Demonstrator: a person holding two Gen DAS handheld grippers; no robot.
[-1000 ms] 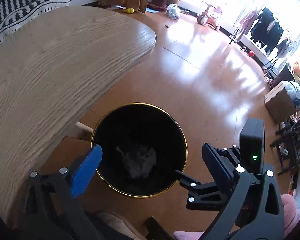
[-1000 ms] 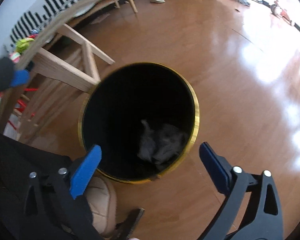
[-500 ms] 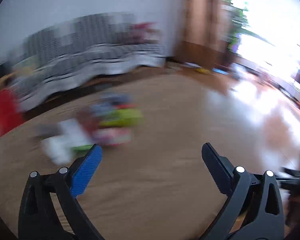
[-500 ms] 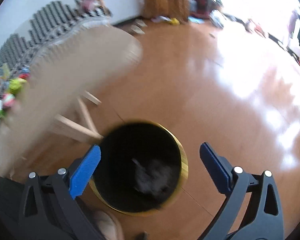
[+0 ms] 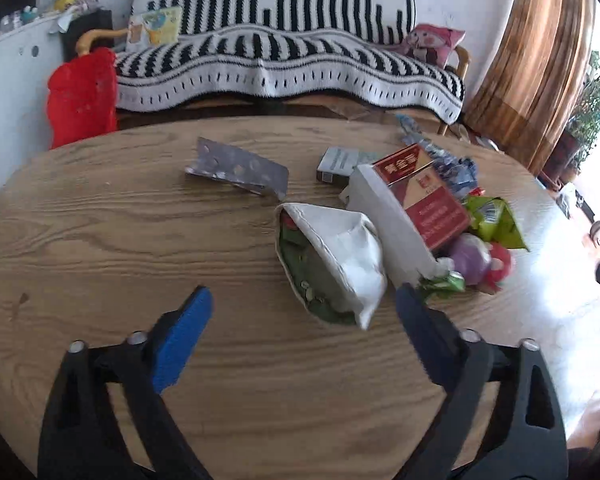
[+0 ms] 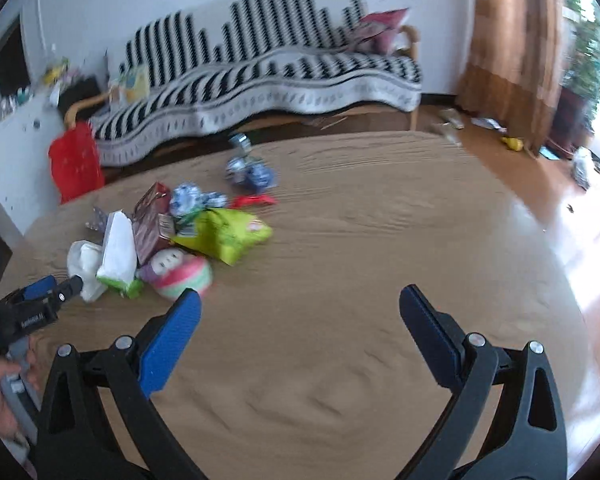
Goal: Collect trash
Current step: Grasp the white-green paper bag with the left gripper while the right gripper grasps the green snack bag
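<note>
A pile of trash lies on the round wooden table (image 5: 100, 240). In the left wrist view I see a white crumpled wrapper (image 5: 340, 256), a silver blister pack (image 5: 240, 170), a red carton (image 5: 424, 196), a grey box (image 5: 338, 164), a green bag (image 5: 494, 222) and a pink ball-shaped pack (image 5: 480, 262). My left gripper (image 5: 304, 312) is open and empty just in front of the white wrapper. My right gripper (image 6: 300, 312) is open and empty over bare table (image 6: 380, 240), right of the pile. The green bag (image 6: 228, 234) and pink pack (image 6: 180, 272) show there too.
A striped sofa (image 5: 280, 60) stands behind the table. A red bag (image 5: 82, 96) hangs at the left. Curtains (image 5: 532, 60) and plants are at the right. Shiny wooden floor (image 6: 560, 200) lies right of the table. The left gripper shows in the right wrist view (image 6: 40, 304).
Both grippers swung up from over the black bin on the floor to the tabletop. The bin has left both views and the trash pile has come into view.
</note>
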